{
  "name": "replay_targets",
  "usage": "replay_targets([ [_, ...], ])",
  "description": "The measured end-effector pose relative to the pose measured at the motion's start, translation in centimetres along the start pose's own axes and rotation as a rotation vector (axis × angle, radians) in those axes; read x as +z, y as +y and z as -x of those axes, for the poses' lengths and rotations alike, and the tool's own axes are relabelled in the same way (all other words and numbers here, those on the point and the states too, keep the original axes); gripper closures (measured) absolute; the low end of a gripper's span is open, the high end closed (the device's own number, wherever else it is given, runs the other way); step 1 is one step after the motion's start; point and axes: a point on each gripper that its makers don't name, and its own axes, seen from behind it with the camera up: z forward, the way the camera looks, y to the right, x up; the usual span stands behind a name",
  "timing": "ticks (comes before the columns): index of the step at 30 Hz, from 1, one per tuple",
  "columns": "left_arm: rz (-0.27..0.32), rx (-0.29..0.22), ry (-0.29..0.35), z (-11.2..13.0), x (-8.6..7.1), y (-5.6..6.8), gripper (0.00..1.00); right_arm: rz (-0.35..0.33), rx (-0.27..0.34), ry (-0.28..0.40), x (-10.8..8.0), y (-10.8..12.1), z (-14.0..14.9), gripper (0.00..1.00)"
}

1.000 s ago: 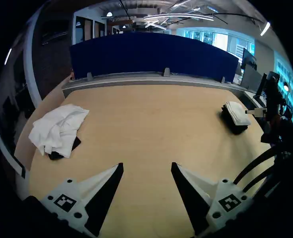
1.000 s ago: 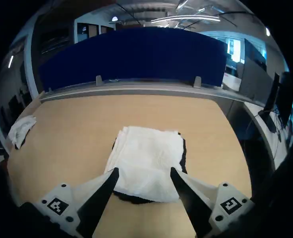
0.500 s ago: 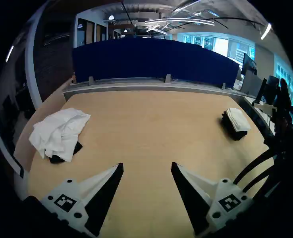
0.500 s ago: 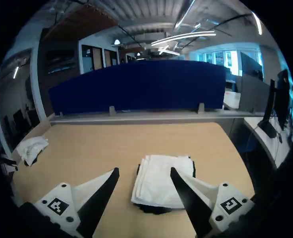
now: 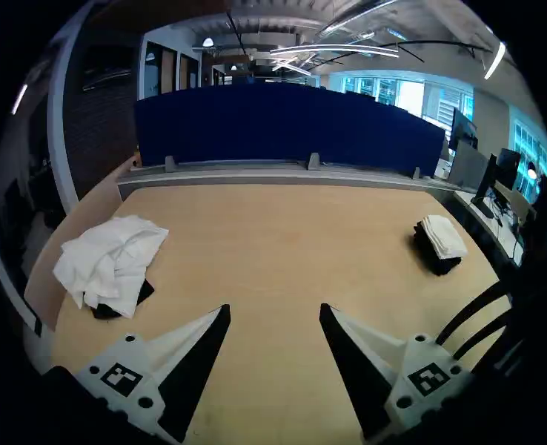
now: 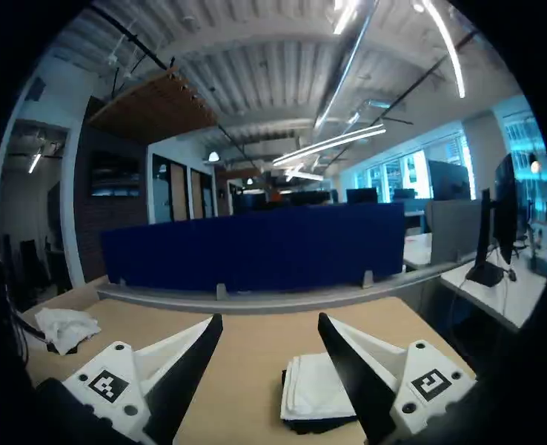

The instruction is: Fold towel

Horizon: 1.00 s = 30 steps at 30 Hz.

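Two white heaps sit well apart on the wooden table (image 5: pixel 288 237). A neatly folded towel (image 5: pixel 444 236) lies near its right edge in the left gripper view, resting on a dark cloth (image 5: pixel 431 258). A crumpled towel pile (image 5: pixel 110 259) lies near the left edge, also over something dark. In the right gripper view the folded towel sits low, partly behind the right finger. The left gripper (image 5: pixel 274 308) and right gripper (image 6: pixel 268 317) both have their fingers spread wide, grasping nothing. A blue partition (image 5: pixel 288 122) lines the table's far edge.
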Motion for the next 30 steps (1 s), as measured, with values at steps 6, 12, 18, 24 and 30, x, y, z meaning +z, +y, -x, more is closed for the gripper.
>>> replay_targets([
  [6, -0.001, 0.010, 0.040, -1.4, 0.4, -0.2, 0.11, 0.002, -0.023, -0.007, -0.8, -1.2, 0.3, 0.00],
  [12, -0.013, 0.025, 0.155, -4.8, 0.6, -0.8, 0.11, 0.006, -0.010, -0.017, -1.1, -1.6, 0.4, 0.00],
  [18, -0.046, 0.041, 0.313, -9.3, -0.4, -1.9, 0.11, 0.010, -0.006, -0.027, -1.3, -2.2, 0.7, 0.00],
  [24, -0.107, 0.070, 0.489, -13.6, -2.2, -3.4, 0.11, 0.014, -0.008, -0.028, -1.3, -2.9, 1.0, 0.00],
  [30, -0.113, 0.100, 0.524, -14.4, -2.5, -3.5, 0.11, 0.012, -0.019, -0.035, -1.1, -3.5, 1.3, 0.00],
])
